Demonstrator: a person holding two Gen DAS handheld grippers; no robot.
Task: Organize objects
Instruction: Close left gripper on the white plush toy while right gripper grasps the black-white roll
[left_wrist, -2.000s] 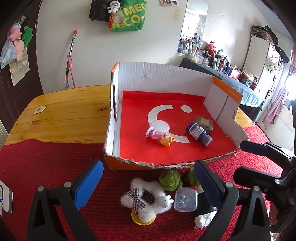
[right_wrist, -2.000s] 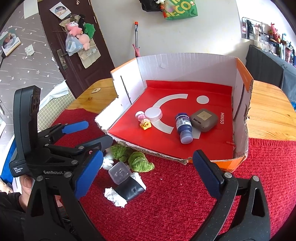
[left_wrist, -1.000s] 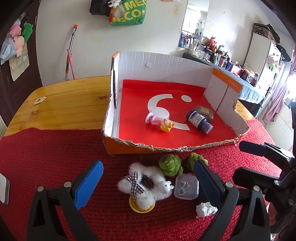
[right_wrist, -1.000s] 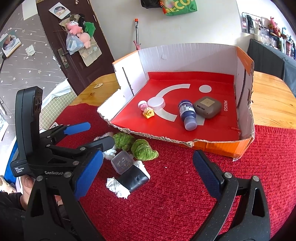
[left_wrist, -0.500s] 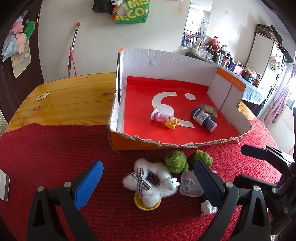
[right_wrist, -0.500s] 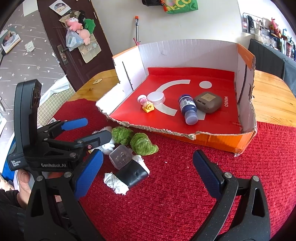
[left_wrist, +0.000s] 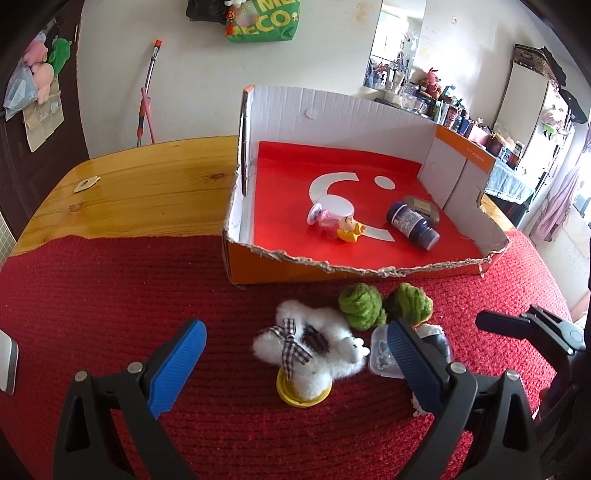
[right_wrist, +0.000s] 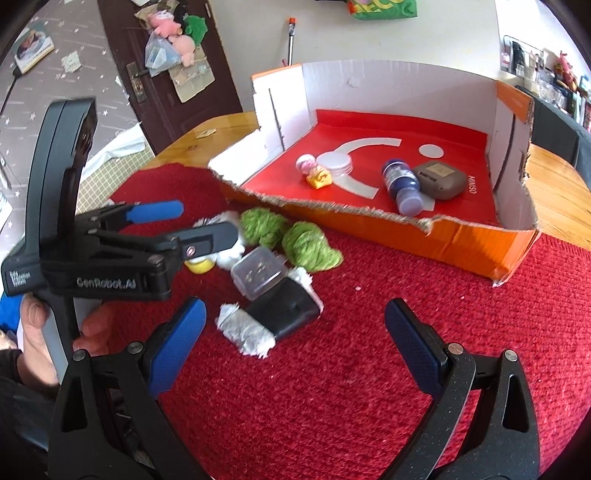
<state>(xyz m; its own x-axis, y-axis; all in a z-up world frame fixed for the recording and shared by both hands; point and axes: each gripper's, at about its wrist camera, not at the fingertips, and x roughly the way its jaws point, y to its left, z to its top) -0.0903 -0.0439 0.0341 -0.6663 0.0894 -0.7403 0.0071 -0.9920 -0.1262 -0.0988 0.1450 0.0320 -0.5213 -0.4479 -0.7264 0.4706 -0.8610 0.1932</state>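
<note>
A white fluffy plush (left_wrist: 314, 347) with a plaid bow, on a yellow base, lies on the red mat between the fingers of my open left gripper (left_wrist: 293, 332). Behind it sit two green yarn balls (left_wrist: 362, 308), and beside it a small clear plastic case (left_wrist: 382, 360). The clear case (right_wrist: 260, 273) rests on a black pouch with white fluffy ends (right_wrist: 280, 314). My right gripper (right_wrist: 295, 314) stands open just in front of that pouch. The cardboard box (left_wrist: 236, 225) with a red floor holds a small figurine (left_wrist: 347, 230), a dark blue bottle (left_wrist: 412, 223) and a grey-brown case (right_wrist: 439, 179).
The red knitted mat (left_wrist: 110, 295) covers the near half of a wooden table (left_wrist: 147, 199). A white device (left_wrist: 7, 365) lies at the mat's left edge. A hand (right_wrist: 33, 325) holds the left gripper (right_wrist: 205, 220), which crosses the right wrist view.
Both grippers have moved in closer to the pile on the mat. The plush now sits larger between the left fingers, and the box has shifted further away and to the right.
</note>
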